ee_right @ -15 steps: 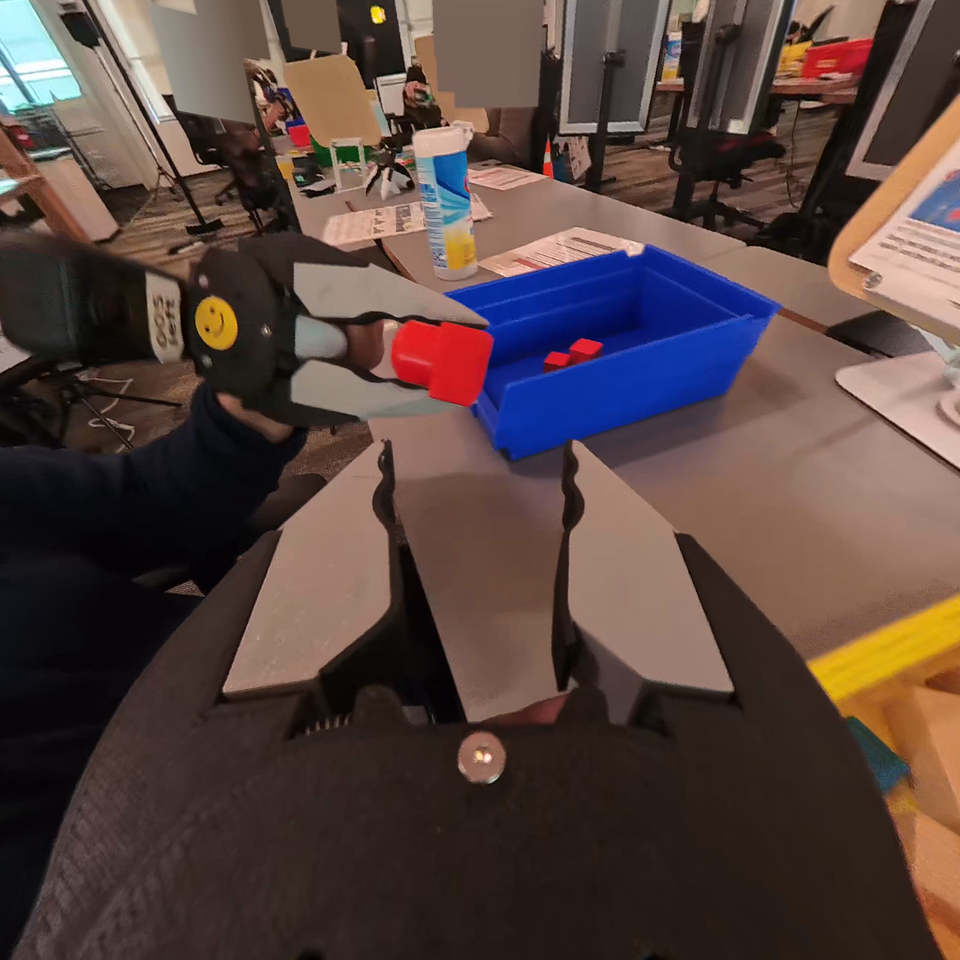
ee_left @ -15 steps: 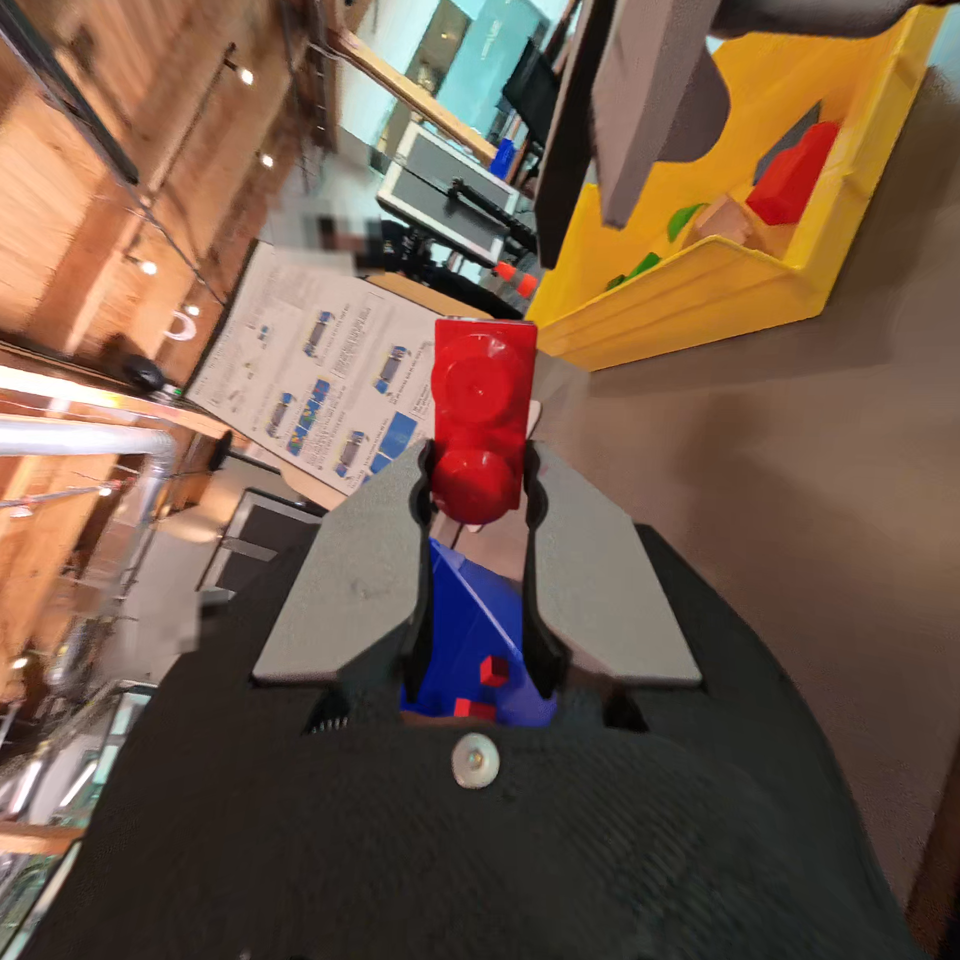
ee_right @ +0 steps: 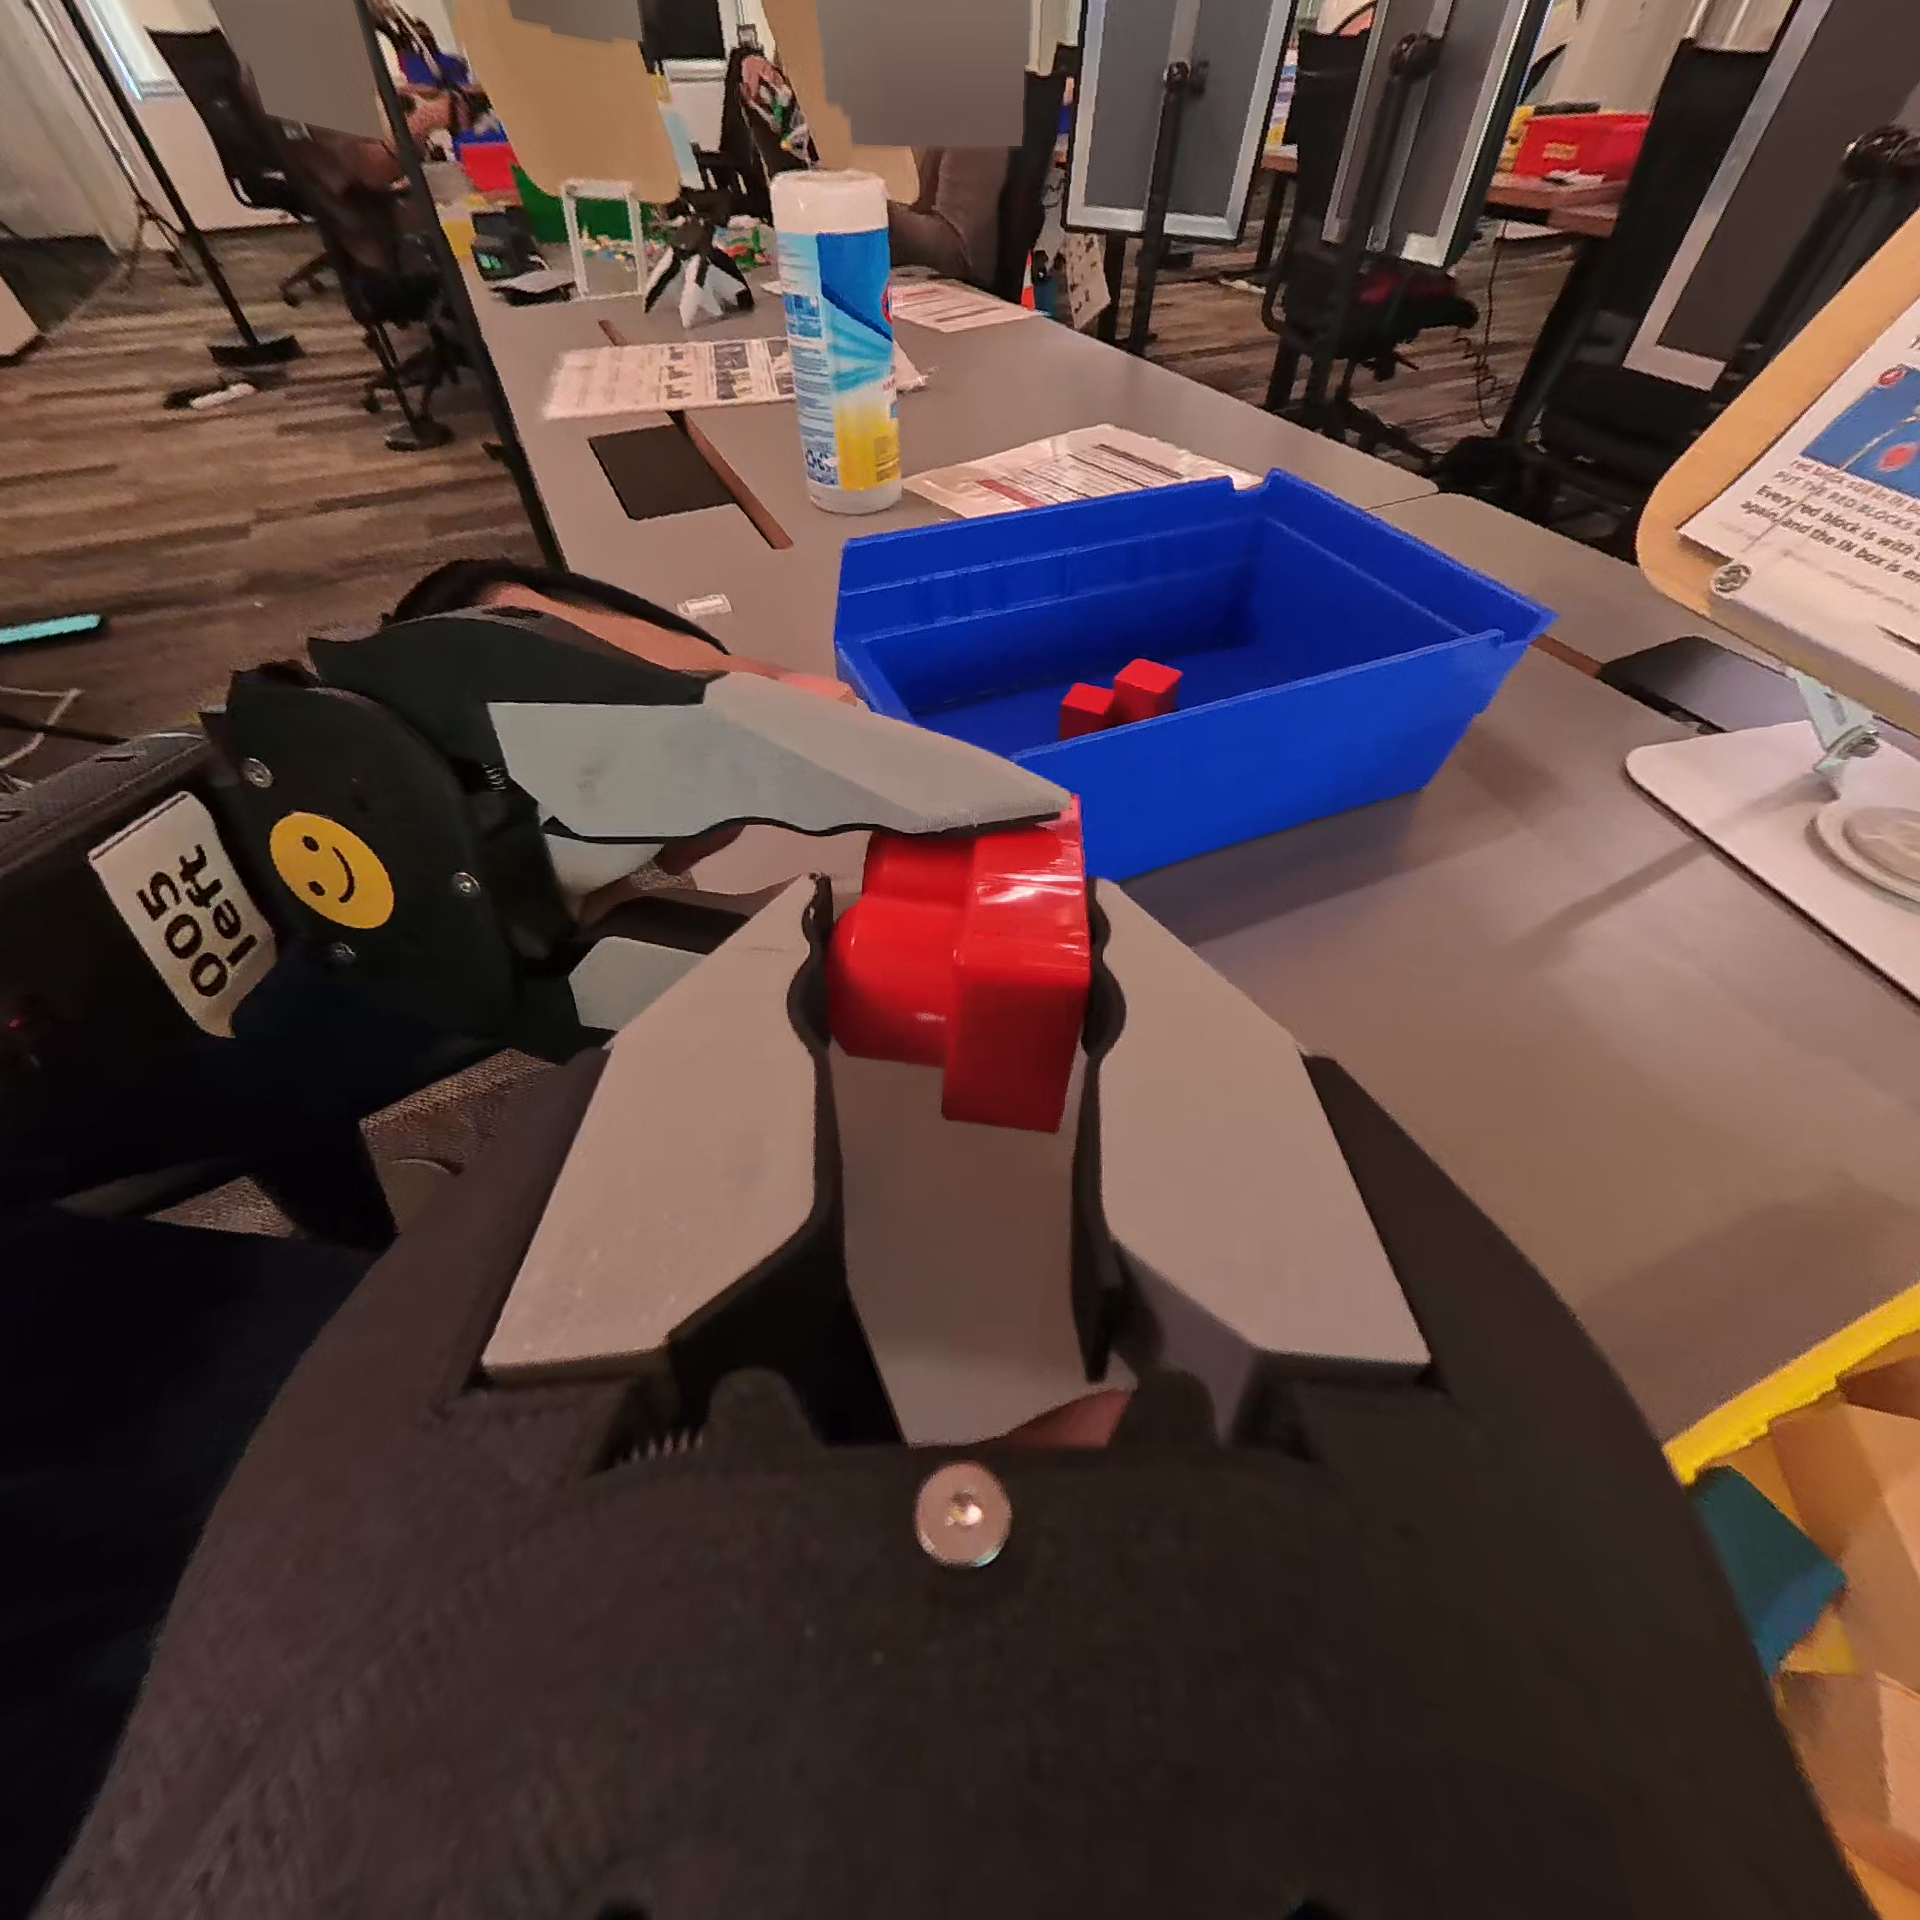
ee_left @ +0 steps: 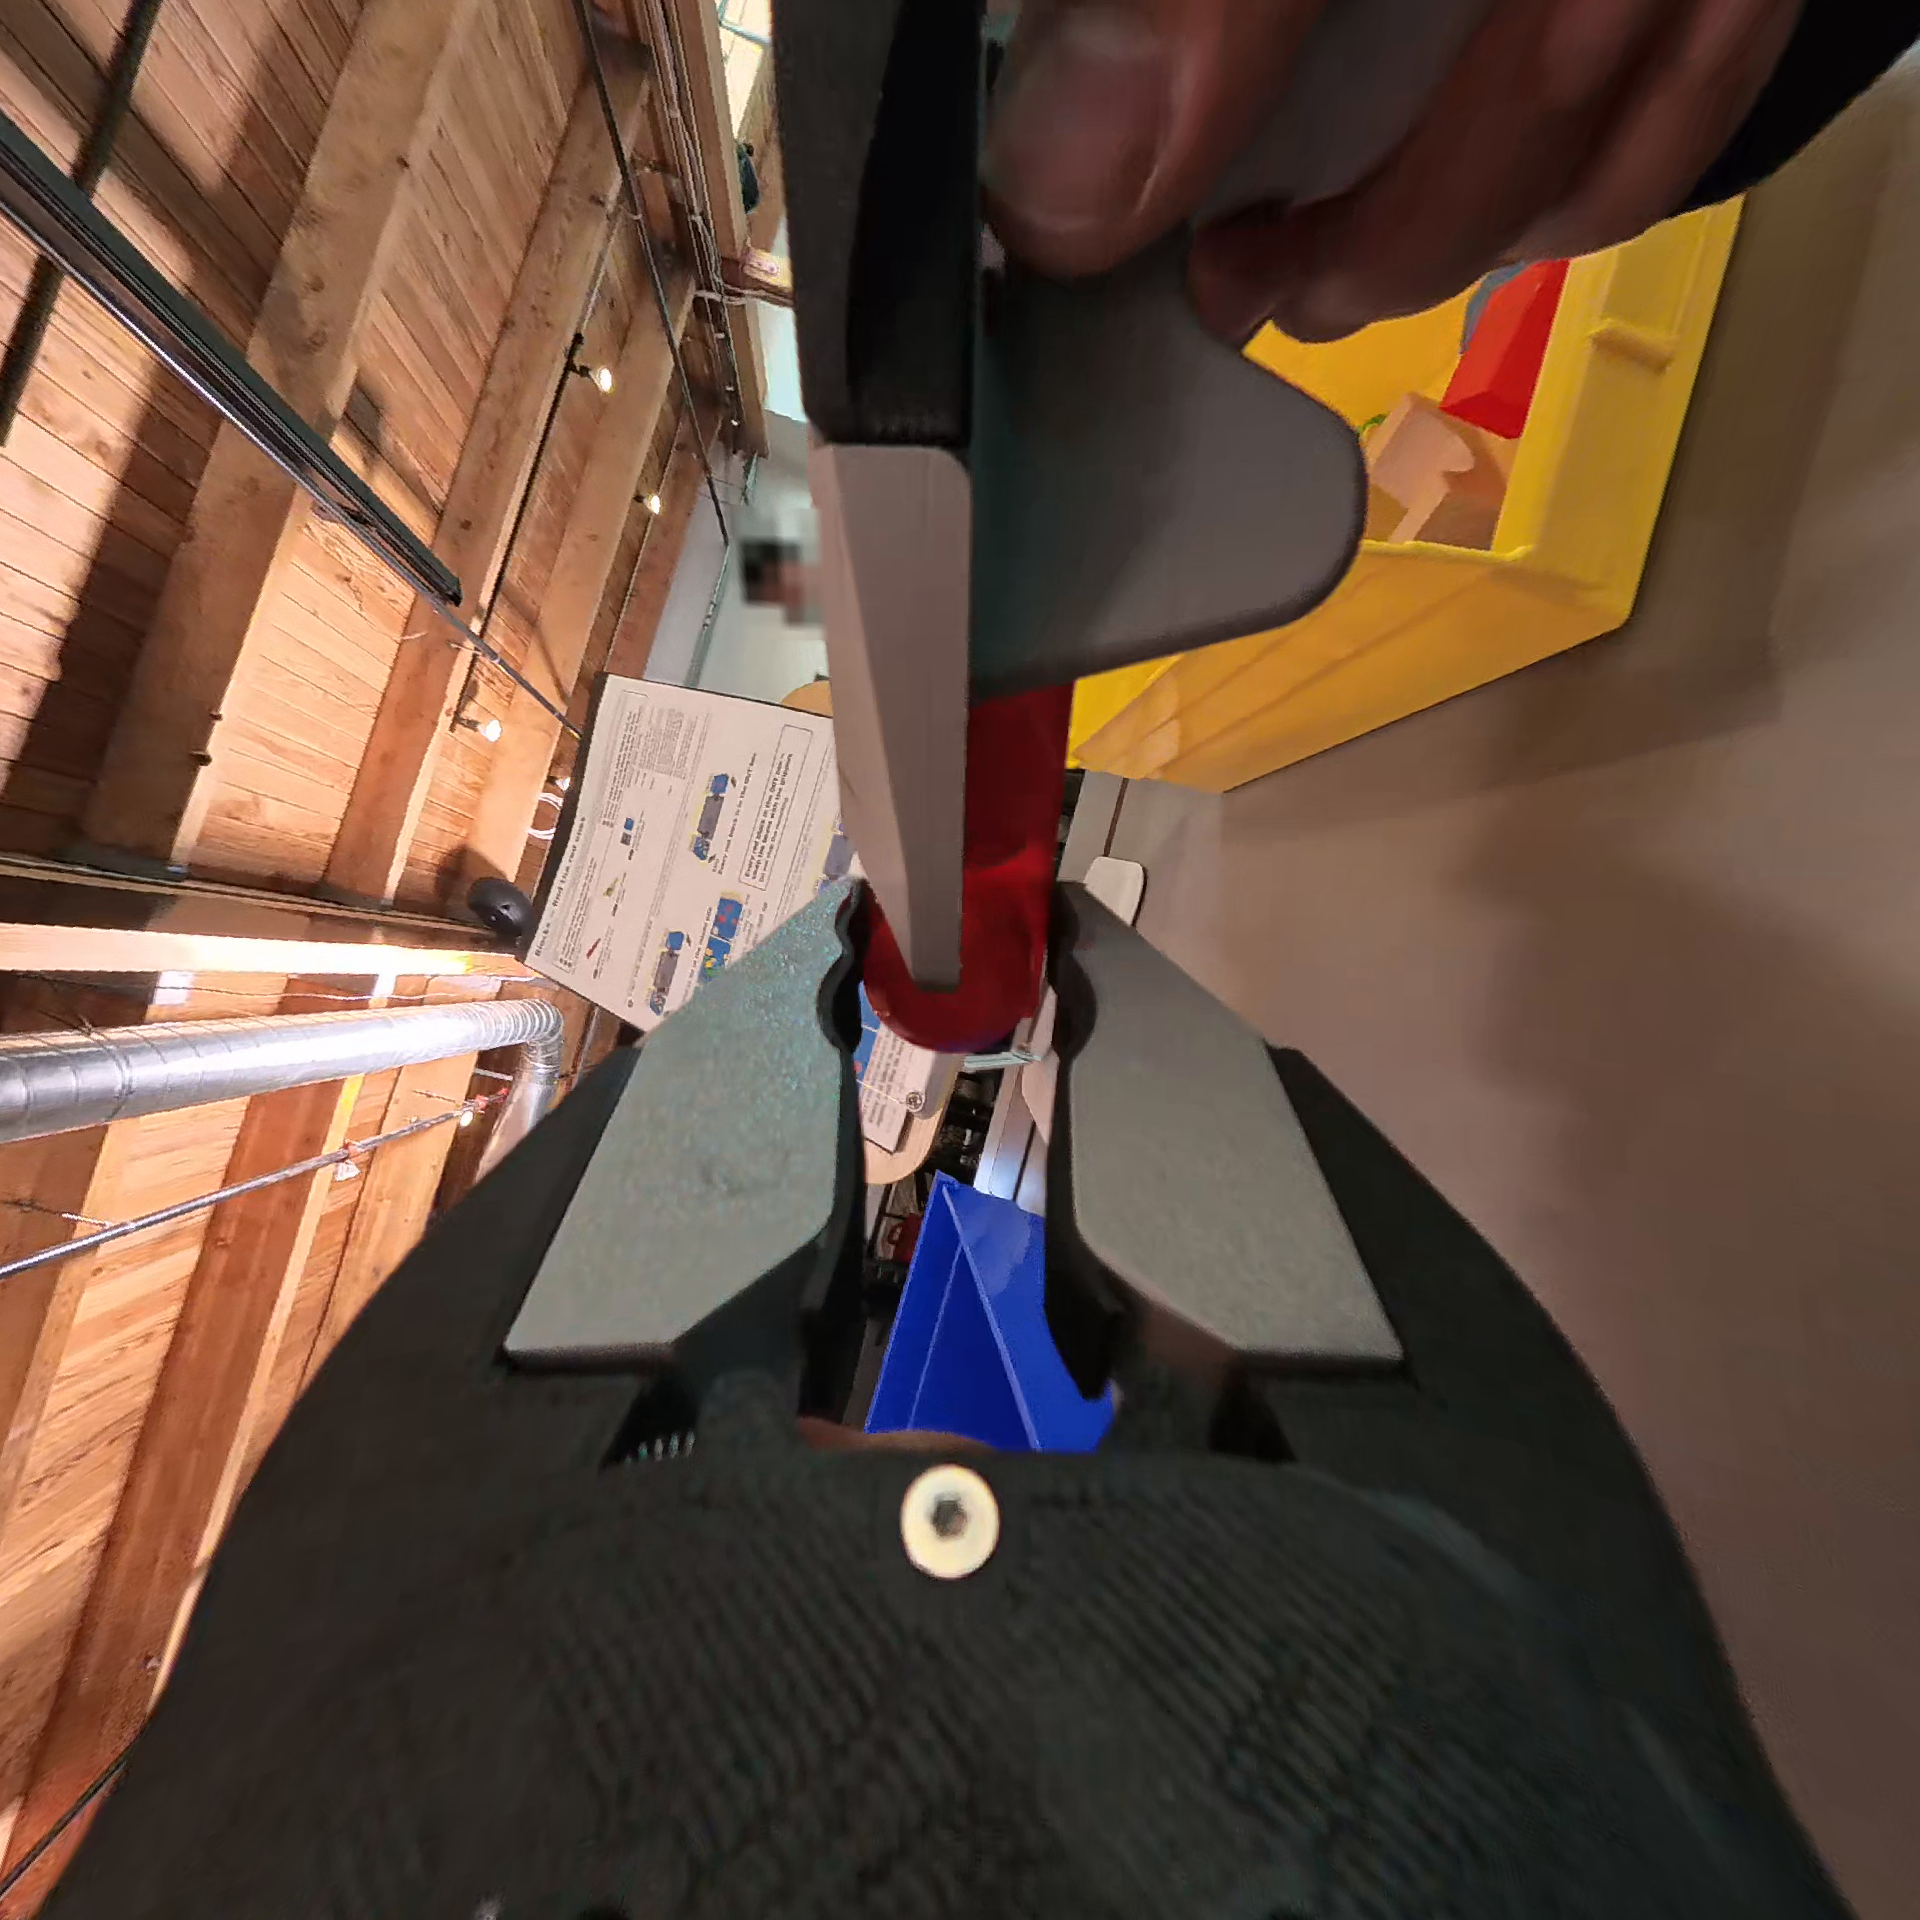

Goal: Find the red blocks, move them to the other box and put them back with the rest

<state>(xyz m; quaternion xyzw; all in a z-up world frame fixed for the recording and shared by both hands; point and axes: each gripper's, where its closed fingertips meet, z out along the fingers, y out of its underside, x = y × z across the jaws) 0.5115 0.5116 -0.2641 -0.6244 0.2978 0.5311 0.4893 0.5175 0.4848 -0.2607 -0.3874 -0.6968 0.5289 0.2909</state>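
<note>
Two grippers meet on one red block point(ee_right: 961, 966) above the near edge of the grey table point(ee_right: 1455, 1039): your left gripper point(ee_right: 997, 883) comes in from the left with its upper finger lying flat on the block's top, and your right gripper point(ee_right: 956, 977) has a pad pressed against each side of it, so both are clenched on the same block. In the left wrist view the block point(ee_left: 997, 935) sits between your left gripper point(ee_left: 951, 971) pads, with a right-gripper finger point(ee_left: 904, 748) laid across it. Beyond it, the blue bin point(ee_right: 1299, 769) holds two small red cubes point(ee_right: 1122, 696) near its front wall. The yellow bin point(ee_left: 1455, 623) lies to your right with a red block point(ee_left: 1507, 343) and wooden pieces in it. The left gripper carries a white printed tag point(ee_right: 192, 914) and a yellow smiley sticker point(ee_right: 330, 871). A labelled wipes canister point(ee_right: 842, 343) stands far behind the blue bin, beside printed sheets point(ee_right: 1049, 473), and an instruction board point(ee_right: 1829, 488) stands at far right.
</note>
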